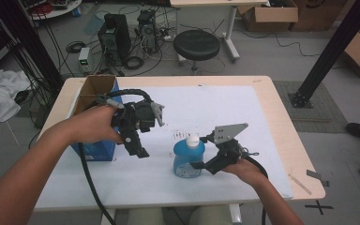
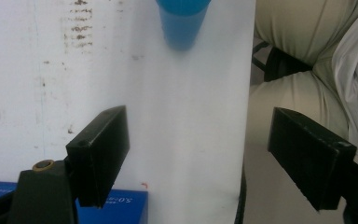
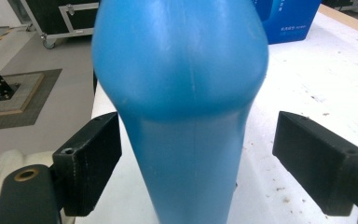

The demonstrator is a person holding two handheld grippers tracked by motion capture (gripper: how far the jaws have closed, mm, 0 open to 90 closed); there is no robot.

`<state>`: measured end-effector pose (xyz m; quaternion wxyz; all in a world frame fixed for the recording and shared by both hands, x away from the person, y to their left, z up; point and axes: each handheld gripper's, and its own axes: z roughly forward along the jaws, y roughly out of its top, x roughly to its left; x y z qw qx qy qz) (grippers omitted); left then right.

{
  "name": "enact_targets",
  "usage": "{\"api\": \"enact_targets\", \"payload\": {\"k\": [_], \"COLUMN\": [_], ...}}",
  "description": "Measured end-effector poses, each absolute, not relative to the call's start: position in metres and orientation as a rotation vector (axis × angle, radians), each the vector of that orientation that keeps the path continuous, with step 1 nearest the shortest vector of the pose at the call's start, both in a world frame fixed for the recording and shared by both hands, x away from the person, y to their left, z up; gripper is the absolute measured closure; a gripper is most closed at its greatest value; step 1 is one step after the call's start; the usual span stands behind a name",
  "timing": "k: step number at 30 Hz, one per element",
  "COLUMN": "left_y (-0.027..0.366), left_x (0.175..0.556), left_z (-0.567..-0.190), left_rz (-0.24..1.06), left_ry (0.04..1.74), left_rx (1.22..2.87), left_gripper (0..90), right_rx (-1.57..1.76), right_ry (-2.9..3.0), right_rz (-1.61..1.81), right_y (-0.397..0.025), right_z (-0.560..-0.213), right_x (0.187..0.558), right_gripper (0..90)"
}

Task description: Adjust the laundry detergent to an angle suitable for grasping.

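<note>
A blue bottle [image 1: 186, 159] with a white cap stands upright on the white table cover [image 1: 225, 108], near the front middle. My right gripper [image 1: 199, 165] comes at it from the right, low on its body. In the right gripper view the bottle [image 3: 182, 93] sits between the two jaws of the open gripper [image 3: 198, 154], with a gap on each side. My left gripper [image 1: 137, 146] hangs above the table to the left of the bottle, pointing down, open and holding nothing [image 2: 200, 140]. In the left gripper view the bottle [image 2: 184, 23] is at the top edge.
An open blue cardboard box [image 1: 96, 96] stands at the table's left edge, just behind my left hand; its corner [image 2: 116, 200] lies under the left jaws. Dark smudges [image 1: 178, 136] mark the cover behind the bottle. The person's lap [image 2: 307, 56] is past the front edge.
</note>
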<state>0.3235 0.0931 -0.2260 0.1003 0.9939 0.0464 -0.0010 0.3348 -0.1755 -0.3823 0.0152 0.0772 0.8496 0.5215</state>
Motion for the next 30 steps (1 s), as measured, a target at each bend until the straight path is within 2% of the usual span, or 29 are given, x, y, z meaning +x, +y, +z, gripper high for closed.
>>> {"api": "enact_targets", "payload": {"k": [13, 30], "left_y": [0.093, 0.093], "left_x": [0.325, 0.327], "left_z": [-0.226, -0.226], "left_rz": [-0.002, -0.001], "left_ry": [0.141, 0.149], "left_rx": [2.933, 2.927], "left_gripper": [21.4, 21.4], "right_rx": [0.255, 0.343], "right_ry": [2.657, 2.718], "right_rz": [1.554, 1.377], "right_y": [-0.194, -0.241], "right_z": [-0.371, -0.343], "right_x": [0.331, 0.331], "right_gripper": [14.9, 14.9]}}
